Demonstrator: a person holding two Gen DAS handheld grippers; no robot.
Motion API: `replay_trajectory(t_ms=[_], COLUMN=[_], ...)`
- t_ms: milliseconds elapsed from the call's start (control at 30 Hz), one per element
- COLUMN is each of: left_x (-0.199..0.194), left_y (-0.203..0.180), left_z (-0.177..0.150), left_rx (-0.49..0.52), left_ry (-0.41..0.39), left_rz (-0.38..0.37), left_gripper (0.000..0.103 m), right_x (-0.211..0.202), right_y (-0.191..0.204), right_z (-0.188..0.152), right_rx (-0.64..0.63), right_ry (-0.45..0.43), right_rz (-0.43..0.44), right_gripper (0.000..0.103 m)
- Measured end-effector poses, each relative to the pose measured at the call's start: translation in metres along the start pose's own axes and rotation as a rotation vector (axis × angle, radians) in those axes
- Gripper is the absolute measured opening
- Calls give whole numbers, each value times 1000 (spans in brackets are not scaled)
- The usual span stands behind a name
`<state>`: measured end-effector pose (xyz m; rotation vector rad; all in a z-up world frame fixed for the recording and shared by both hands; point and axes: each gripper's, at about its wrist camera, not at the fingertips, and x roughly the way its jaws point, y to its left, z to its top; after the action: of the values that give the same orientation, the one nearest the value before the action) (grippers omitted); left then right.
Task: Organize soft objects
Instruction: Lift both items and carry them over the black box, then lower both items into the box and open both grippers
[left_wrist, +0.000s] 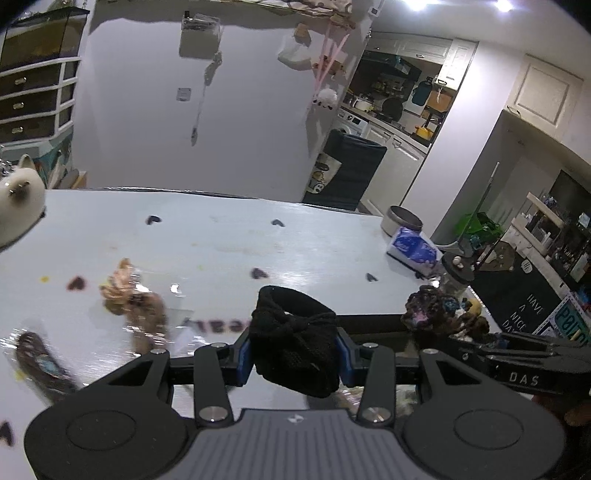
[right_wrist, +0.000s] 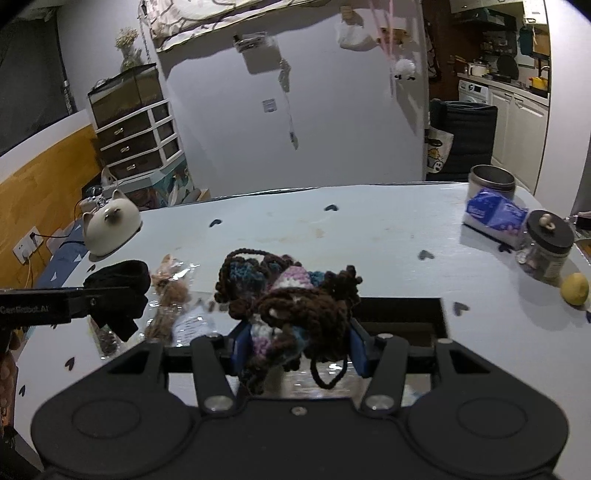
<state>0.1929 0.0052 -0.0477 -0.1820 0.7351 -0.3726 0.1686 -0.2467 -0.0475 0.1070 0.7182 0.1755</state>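
Observation:
My left gripper (left_wrist: 293, 350) is shut on a black knitted headband (left_wrist: 295, 336) and holds it above the pale blue table (left_wrist: 221, 240). It also shows at the left of the right wrist view (right_wrist: 118, 291). My right gripper (right_wrist: 295, 350) is shut on a bundle of brown, purple and teal crocheted pieces (right_wrist: 288, 299), which also shows in the left wrist view (left_wrist: 439, 314). A dark open box (right_wrist: 402, 317) lies just beyond and under the bundle. A tan soft item in clear wrapping (left_wrist: 136, 299) lies on the table at left.
A cat-shaped white lamp (right_wrist: 110, 229) stands at the far left. A metal tin (right_wrist: 491, 181), a blue tissue pack (right_wrist: 495, 214), a black-lidded glass jar (right_wrist: 546, 243) and a lemon (right_wrist: 574, 290) stand at the right. Another wrapped dark item (left_wrist: 40, 362) lies near left.

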Motion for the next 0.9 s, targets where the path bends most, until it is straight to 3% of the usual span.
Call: replay_trajectory(t_ms=[267, 600, 800, 900], left_x=[36, 104, 135, 145], left_y=[-40, -66, -69, -68], left_z=[2, 1, 8, 12], left_rx=[-102, -299, -350, -369], left_ry=[36, 196, 234, 244], left_rz=[-29, -32, 22, 68], left_gripper=[44, 45, 47, 58], right_x=[-2, 23, 48, 58], right_y=[-48, -89, -89, -88], right_z=[2, -2, -1, 0], right_rx=[-19, -121, -181, -198], right_ry=[1, 87, 139, 156], right_rz=[3, -2, 60, 75], right_gripper=[54, 55, 56, 57])
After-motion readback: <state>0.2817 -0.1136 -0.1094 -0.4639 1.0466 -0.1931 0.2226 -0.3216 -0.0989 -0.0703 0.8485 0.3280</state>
